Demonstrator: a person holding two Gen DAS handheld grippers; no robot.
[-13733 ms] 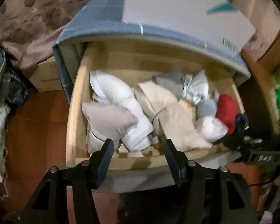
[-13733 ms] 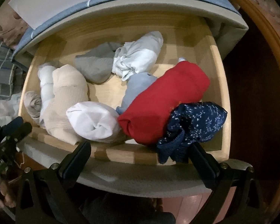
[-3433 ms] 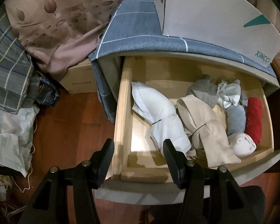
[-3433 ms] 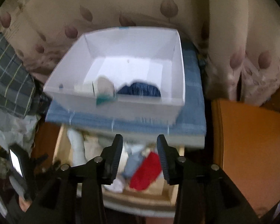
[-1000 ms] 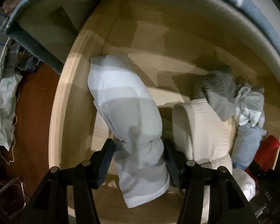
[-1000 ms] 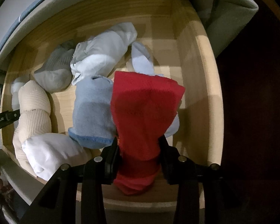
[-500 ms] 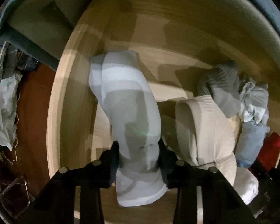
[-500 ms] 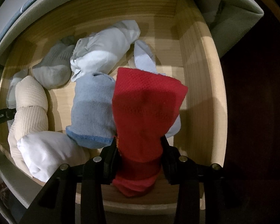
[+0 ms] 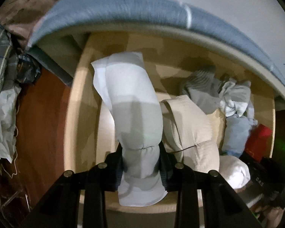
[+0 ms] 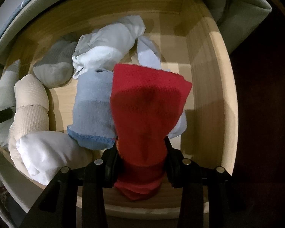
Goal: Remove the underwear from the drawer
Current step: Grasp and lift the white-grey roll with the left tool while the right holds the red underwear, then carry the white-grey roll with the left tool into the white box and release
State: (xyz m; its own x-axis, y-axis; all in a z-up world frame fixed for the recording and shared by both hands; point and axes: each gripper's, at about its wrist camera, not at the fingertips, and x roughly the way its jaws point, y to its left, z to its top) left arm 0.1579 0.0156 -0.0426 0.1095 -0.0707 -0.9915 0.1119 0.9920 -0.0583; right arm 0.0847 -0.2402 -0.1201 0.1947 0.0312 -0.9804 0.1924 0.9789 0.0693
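1. Two grippers work over the wooden drawer (image 9: 79,102).
2. The left gripper (image 9: 141,163), just closed, pinches the white roll (image 9: 131,102), which points to 12 o'clock.
3. The right gripper (image 10: 141,155) squeezes the red roll (image 10: 146,104); a blue roll (image 10: 93,110) lies at its 9 o'clock.

The left gripper (image 9: 141,163) is matte black plastic throughout: two thick fingers (image 9: 115,168) with ribbed, faintly bluish inner pads, each carried on angular black struts that widen toward the bottom of the view. Four round, dull silver pivot screws (image 9: 102,165) sit in a row across the linkage, two inner and two outer. The right gripper (image 10: 140,160) has the same build, black fingers (image 10: 110,163) with ribbed pads, splayed black struts and four matching silver screw heads (image 10: 98,161). No cables or markings show on either.
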